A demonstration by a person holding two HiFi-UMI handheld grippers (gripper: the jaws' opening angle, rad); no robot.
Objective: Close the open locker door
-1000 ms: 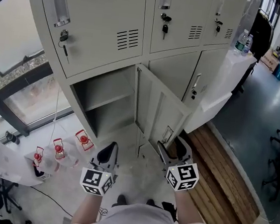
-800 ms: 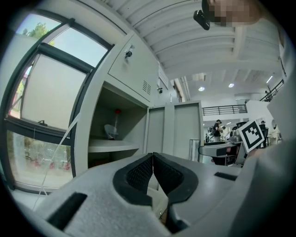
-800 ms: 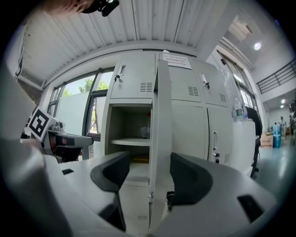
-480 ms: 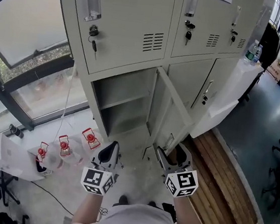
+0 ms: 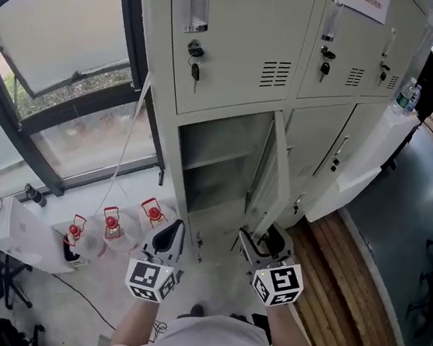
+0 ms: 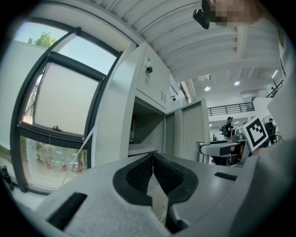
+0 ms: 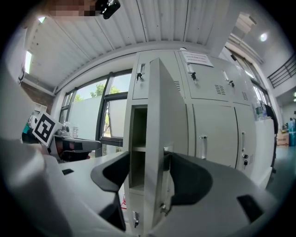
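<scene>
The door (image 7: 155,115) edge sits between the right gripper's (image 7: 147,171) spread fingers; nudge it evenly leftward. The left gripper (image 6: 153,159) is clenched, empty

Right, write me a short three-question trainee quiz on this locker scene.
1. True or false: the open locker door belongs to the lower row of lockers.
2. What stands inside the right claw? A: the door's edge. B: nothing. C: a padlock.
3. Fill the gap: the left claw is ___ (open or shut).
Key: 1 true; 2 A; 3 shut.
</scene>
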